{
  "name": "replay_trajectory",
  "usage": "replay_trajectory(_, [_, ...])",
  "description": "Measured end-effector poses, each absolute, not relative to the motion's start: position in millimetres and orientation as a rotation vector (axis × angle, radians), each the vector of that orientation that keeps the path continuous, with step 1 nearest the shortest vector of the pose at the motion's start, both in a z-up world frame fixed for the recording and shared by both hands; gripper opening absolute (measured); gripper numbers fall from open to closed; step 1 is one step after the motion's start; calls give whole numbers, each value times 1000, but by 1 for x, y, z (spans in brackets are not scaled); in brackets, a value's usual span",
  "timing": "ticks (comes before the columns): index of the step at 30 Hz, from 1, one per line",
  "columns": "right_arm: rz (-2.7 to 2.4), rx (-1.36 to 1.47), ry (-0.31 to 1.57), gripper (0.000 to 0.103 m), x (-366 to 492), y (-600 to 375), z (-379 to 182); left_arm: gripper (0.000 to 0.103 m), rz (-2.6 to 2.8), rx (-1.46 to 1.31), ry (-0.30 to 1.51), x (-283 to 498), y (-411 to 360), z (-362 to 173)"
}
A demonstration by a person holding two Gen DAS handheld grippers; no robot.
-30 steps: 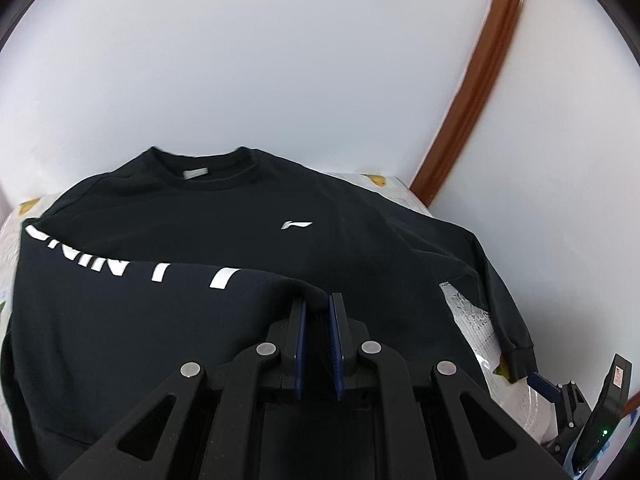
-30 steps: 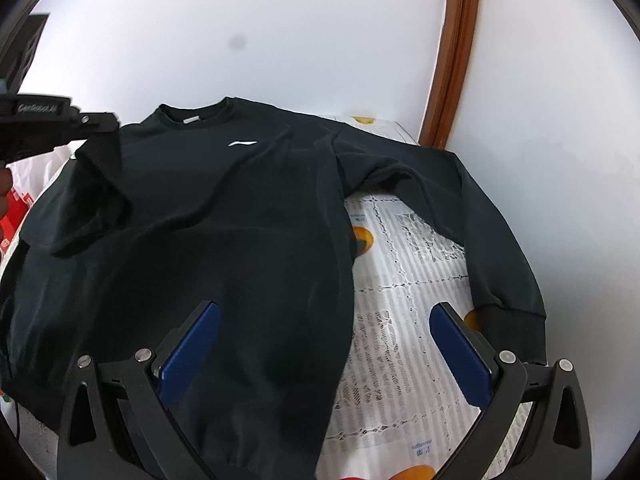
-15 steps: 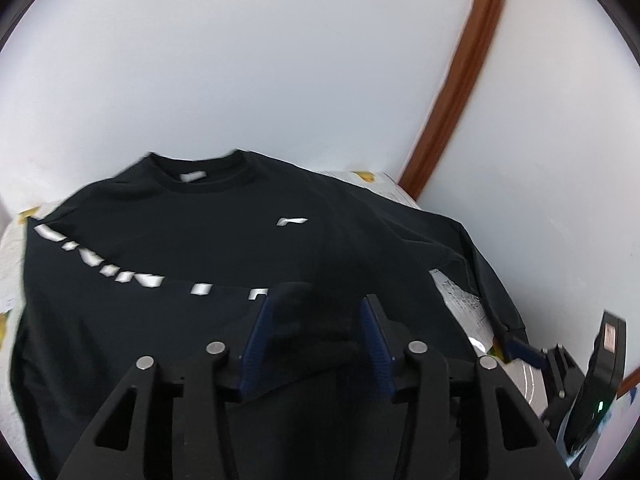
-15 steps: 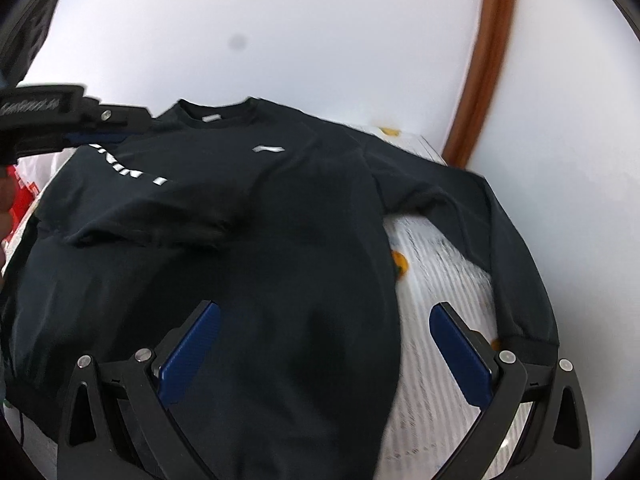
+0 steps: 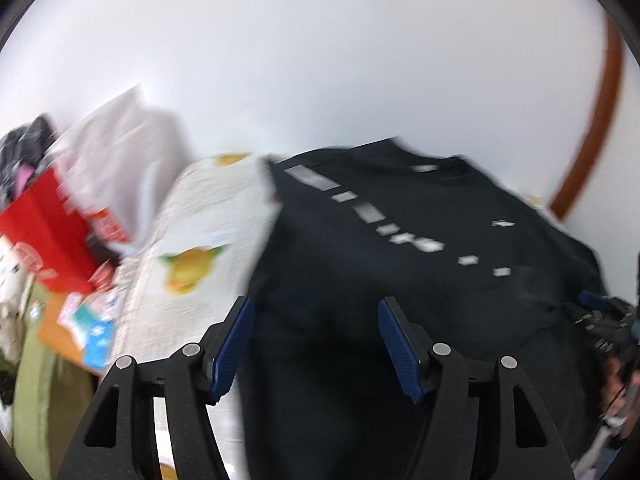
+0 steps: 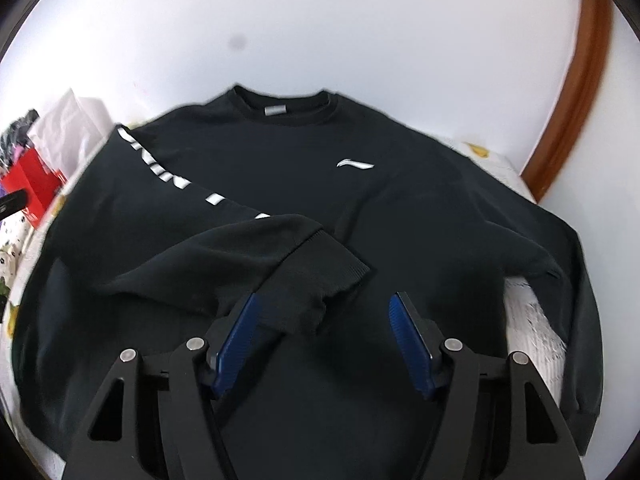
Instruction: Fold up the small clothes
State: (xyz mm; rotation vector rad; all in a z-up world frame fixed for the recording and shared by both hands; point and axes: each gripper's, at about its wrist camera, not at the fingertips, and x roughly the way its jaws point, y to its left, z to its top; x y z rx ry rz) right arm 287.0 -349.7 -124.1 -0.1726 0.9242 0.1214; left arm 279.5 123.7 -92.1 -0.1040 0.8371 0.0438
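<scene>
A black sweatshirt (image 6: pixel 360 208) with a white chest logo lies flat, face up, on the covered table. Its lettered sleeve (image 6: pixel 208 248) is folded across the chest, cuff (image 6: pixel 320 276) near the middle. The other sleeve (image 6: pixel 560 300) stretches out to the right. My right gripper (image 6: pixel 323 304) hovers over that cuff with its jaws closing; the cuff lies under the gap and the pads do not press on it. In the blurred left wrist view my left gripper (image 5: pixel 316 320) is over the sweatshirt's (image 5: pixel 400 272) left edge, jaws opening, nothing held. The right gripper (image 5: pixel 600 312) shows at that view's right edge.
A fruit-print tablecloth (image 5: pixel 192 240) covers the table. At the left stand a red box (image 5: pixel 44 240) and a white bag (image 5: pixel 116 152), with papers below them. White wall behind, and a brown door frame (image 6: pixel 576 92) at the right.
My left gripper let go of the sleeve, opened and swung left; the sleeve now rests across the chest. My right gripper moved left over the sweatshirt and its jaws narrowed.
</scene>
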Motion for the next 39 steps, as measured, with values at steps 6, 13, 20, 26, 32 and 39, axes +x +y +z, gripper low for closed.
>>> replay_trajectory(6, [99,-106,1031,69,327,-357,-161,63,92,-157,905,296,178,-132])
replay_trajectory(13, [104,79,1014,55,348,-373,-180,63,-25,-256,929,330,174,-158])
replay_trajectory(20, [197,60,965,13,361,-358,-162,23,51,-205,931,349,153,-174])
replay_trajectory(26, [150,83,771,12,355,-389,-102,15,49,-261,911,343,165,-170])
replay_trajectory(32, [66,168,792,12,358,-443,-101,15,46,-250,912,343,162,-170])
replay_trajectory(39, [14,142,940,23,361,-452,-156,19,48,-241,933,341,160,-168])
